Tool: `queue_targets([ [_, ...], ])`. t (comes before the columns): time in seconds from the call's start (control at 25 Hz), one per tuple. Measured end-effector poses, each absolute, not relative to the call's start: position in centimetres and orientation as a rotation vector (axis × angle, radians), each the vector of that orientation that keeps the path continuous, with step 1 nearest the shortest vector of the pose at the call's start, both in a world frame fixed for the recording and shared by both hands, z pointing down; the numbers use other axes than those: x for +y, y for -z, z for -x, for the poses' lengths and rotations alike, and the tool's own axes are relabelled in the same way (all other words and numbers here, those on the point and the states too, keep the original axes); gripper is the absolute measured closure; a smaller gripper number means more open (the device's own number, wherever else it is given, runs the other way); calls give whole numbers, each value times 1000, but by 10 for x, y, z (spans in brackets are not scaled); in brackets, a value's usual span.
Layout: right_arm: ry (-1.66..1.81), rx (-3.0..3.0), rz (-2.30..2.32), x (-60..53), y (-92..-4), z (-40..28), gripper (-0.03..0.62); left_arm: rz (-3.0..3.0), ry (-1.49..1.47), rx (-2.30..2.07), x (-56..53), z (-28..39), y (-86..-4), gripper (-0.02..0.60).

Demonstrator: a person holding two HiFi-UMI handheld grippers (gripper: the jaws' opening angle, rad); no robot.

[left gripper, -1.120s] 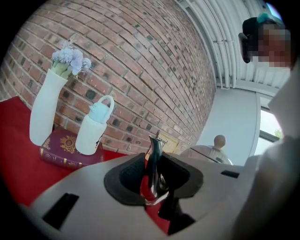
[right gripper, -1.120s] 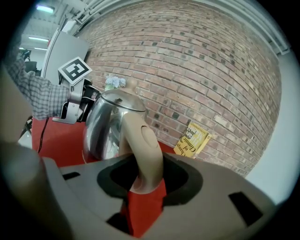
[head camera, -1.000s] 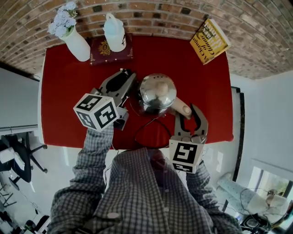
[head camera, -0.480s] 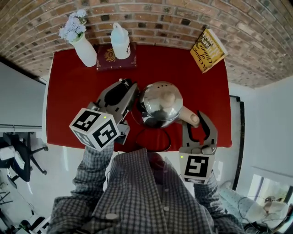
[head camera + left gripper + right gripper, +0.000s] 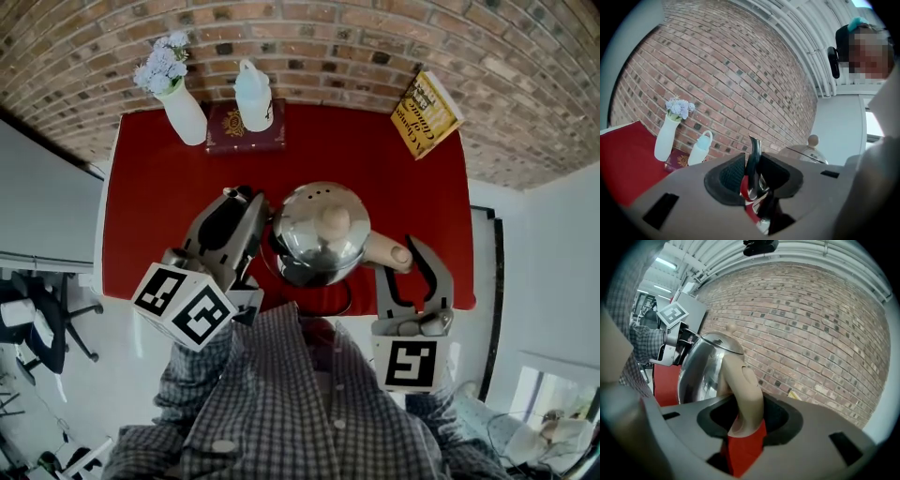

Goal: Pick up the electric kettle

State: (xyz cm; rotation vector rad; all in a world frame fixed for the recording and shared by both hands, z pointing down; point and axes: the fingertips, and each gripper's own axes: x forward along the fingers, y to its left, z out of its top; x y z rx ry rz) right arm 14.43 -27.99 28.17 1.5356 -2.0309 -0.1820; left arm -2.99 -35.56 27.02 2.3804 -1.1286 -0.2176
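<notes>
Head view: your left gripper [image 5: 246, 201] and right gripper [image 5: 401, 255] flank the electric kettle [image 5: 322, 232], near-centre over the red table [image 5: 150, 206].
Left gripper view: jaws clamped on its spout [image 5: 754, 150].
Right gripper view: jaws clamped on its beige handle [image 5: 745, 385].

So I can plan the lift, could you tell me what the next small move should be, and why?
Probably raise both grippers together, level, a little. The left gripper grips the spout of the kettle, the right gripper its handle, and the cord trails to the red table.
</notes>
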Motion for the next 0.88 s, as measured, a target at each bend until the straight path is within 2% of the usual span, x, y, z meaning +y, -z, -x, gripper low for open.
queue_targets([
  [0.88,244,-2042,-1496,-275,-263,-139,442,-2365,313,-1196,-337,43,-251,476],
])
